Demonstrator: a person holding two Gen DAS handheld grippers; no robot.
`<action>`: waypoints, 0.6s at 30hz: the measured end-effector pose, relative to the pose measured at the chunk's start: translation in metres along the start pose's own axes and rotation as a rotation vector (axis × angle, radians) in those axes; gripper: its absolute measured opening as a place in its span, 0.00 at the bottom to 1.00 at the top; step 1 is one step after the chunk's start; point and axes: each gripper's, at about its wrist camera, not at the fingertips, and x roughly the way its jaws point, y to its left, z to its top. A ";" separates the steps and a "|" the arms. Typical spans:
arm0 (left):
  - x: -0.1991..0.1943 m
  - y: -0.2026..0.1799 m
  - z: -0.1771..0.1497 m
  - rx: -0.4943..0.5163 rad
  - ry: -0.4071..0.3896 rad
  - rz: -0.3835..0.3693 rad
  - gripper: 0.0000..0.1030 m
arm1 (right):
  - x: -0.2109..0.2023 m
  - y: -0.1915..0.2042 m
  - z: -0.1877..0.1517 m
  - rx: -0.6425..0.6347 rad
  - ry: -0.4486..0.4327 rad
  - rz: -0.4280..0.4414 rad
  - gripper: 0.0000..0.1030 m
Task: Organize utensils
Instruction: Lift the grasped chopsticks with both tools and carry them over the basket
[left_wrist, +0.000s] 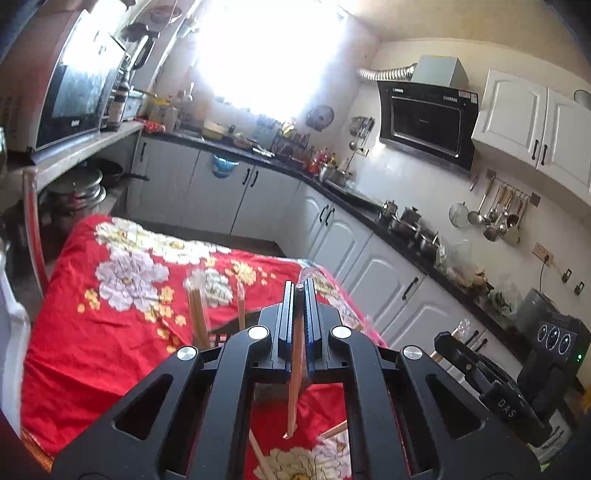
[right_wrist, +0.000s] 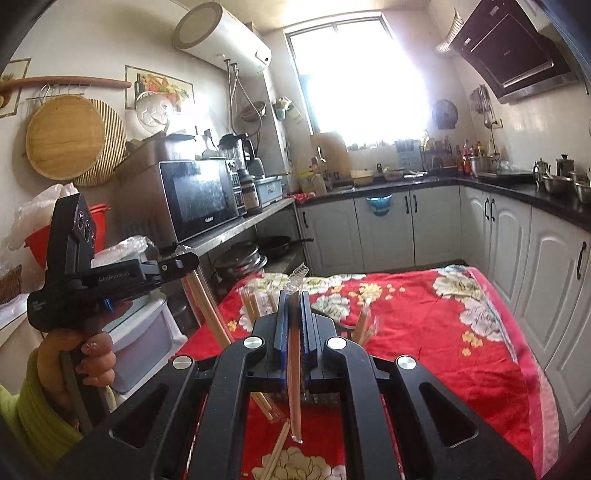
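My left gripper (left_wrist: 300, 291) is shut on a plastic-wrapped pair of chopsticks (left_wrist: 295, 387) that hangs down between its pads above the red floral tablecloth (left_wrist: 110, 332). My right gripper (right_wrist: 294, 295) is shut on another wrapped pair (right_wrist: 294, 391), also hanging clear of the cloth. In the right wrist view the left gripper (right_wrist: 184, 263) shows at the left, a hand (right_wrist: 92, 354) on its handle, its chopsticks (right_wrist: 210, 314) slanting down. More wrapped chopsticks (left_wrist: 197, 314) (right_wrist: 253, 306) stand upright in a dark holder (right_wrist: 343, 326), mostly hidden behind the fingers. Loose chopsticks (right_wrist: 277, 450) lie on the cloth below.
White cabinets (right_wrist: 517, 266) under a dark counter run along the right and far side of the table. A microwave (right_wrist: 199, 199) sits on a shelf at the left, pans below it. A plastic drawer box (right_wrist: 144, 350) stands beside the table's left edge.
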 end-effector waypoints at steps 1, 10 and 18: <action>0.000 -0.001 0.005 0.004 -0.012 0.006 0.02 | 0.001 -0.001 0.003 -0.002 -0.006 -0.002 0.06; 0.006 -0.003 0.032 0.025 -0.070 0.049 0.02 | 0.009 0.000 0.027 -0.033 -0.040 -0.010 0.06; 0.021 -0.004 0.045 0.038 -0.098 0.080 0.02 | 0.021 -0.003 0.049 -0.043 -0.077 -0.021 0.06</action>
